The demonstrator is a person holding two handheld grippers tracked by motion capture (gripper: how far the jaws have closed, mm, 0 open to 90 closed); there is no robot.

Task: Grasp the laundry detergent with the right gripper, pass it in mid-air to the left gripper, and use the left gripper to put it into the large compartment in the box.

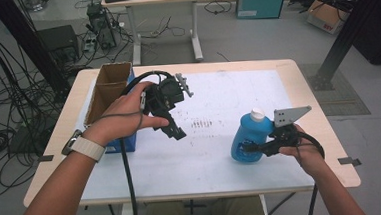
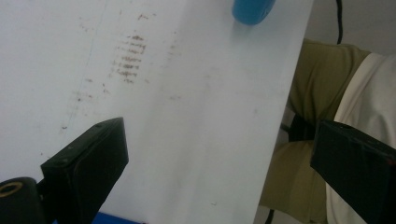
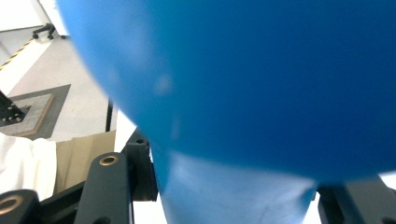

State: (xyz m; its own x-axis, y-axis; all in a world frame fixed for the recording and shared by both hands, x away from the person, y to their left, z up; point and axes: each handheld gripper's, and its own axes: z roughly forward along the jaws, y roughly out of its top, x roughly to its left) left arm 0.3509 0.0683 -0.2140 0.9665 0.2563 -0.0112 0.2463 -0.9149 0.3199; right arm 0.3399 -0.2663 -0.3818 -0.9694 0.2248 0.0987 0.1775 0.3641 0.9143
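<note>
The blue bottle [image 1: 249, 138] with its white cap [image 1: 257, 114] stands upright near the right front of the desk [image 1: 221, 155], long axis vertical with a slight lean, cap uppermost. The right gripper [image 1: 255, 147] is clamped on its lower body from the person's right side, jaws reaching level across toward the left; in the right gripper view the blue wall of the bottle [image 3: 261, 84] sits between the two black jaws, pressed right up to the camera. Whether the base rests on the desk or is just clear of it cannot be told. The left gripper [image 1: 172, 126] stands well apart, up and to the left of the bottle, held above the white sheet with nothing between its jaws, which are spread wide; in the left gripper view a rounded blue end of the bottle [image 2: 252, 11] lies far ahead at the top edge, beyond a patch of brown smudges [image 2: 128, 58] on the sheet. The right hand is therefore the one in command of the bottle; any move by the left gripper toward the cap would, in my judgement, have to travel across to the right and come in from above along the bottle's axis. A pale marking shows on the bottle's front but no wording can be read. Behind the left hand stands an open cardboard box [image 1: 108, 90]; no print on it is legible.
</note>
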